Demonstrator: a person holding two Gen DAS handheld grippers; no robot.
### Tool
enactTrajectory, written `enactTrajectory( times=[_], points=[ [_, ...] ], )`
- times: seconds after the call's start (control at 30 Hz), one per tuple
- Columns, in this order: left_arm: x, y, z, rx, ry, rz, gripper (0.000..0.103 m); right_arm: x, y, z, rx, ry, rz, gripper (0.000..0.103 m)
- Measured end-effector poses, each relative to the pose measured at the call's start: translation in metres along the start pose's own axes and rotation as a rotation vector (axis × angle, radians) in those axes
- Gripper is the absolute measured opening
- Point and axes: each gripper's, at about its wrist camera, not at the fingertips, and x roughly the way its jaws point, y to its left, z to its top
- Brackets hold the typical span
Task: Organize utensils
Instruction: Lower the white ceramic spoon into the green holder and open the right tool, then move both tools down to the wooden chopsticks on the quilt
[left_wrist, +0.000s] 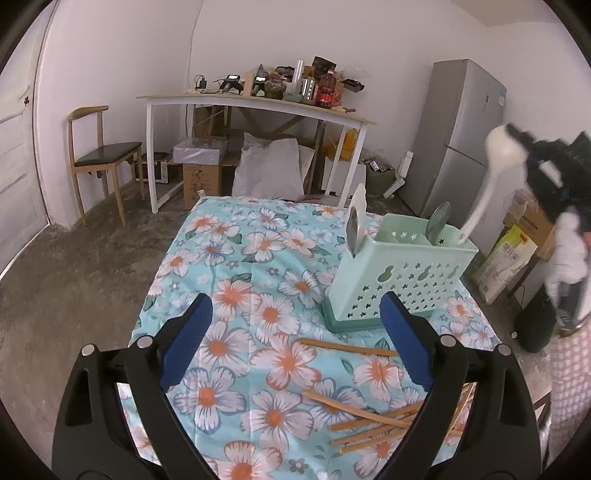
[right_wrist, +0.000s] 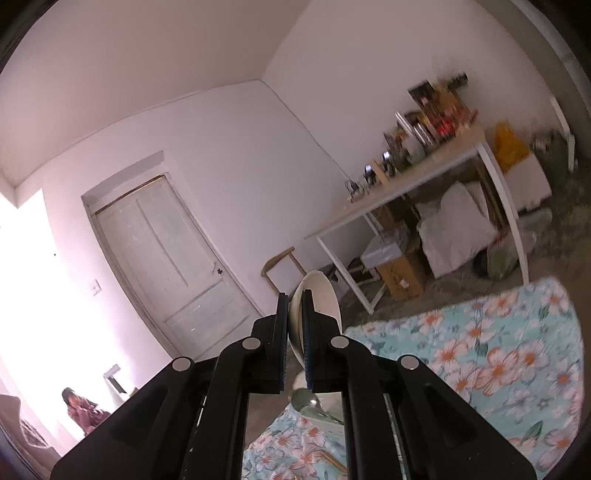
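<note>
Currently: right hand-held gripper (right_wrist: 294, 306) clamps white spoon (left_wrist: 495, 173) entering caddy (left_wrist: 399, 273); snagging may tip it. Left hand-held gripper (left_wrist: 295, 310) open, empty.

white spoon (right_wrist: 314, 306) clamped between fingers (right_wrist: 282, 343) — floral tablecloth (right_wrist: 498, 350)

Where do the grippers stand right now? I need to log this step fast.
Left gripper: open, nothing between its pads.
Right gripper: shut on the white spoon.
</note>
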Motion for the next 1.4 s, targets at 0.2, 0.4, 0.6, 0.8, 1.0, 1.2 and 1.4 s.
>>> enactTrajectory(
  times=[0.2,0.4,0.6,0.8,1.0,1.2,1.4],
  points=[
    [-0.003,0.000,-0.011,0.001,0.005,0.000,0.089,0.021,-0.058,-0.034,0.134,0.059,-0.027,0.008],
    [-0.002,-0.003,-0.013,0.007,0.011,-0.012,0.089,0.016,-0.067,-0.047,0.131,0.089,-0.130,0.011],
    [-0.002,-0.006,-0.013,-0.006,0.009,-0.017,0.089,-0.005,-0.053,-0.047,0.035,0.061,-0.274,0.041],
    [-0.004,-0.007,-0.014,-0.005,0.005,-0.020,0.090,-0.033,-0.043,-0.052,0.023,0.033,-0.317,0.042],
    [-0.008,-0.011,-0.016,-0.013,0.001,-0.034,0.090,-0.063,-0.022,-0.073,0.018,0.053,-0.322,0.042],
    [-0.012,-0.015,-0.023,-0.005,0.012,-0.034,0.090,-0.078,-0.005,-0.110,0.021,0.153,-0.331,0.042],
    [-0.014,-0.006,-0.028,-0.055,0.038,-0.028,0.090,-0.086,0.001,-0.151,0.054,0.243,-0.343,0.042]
  ],
)
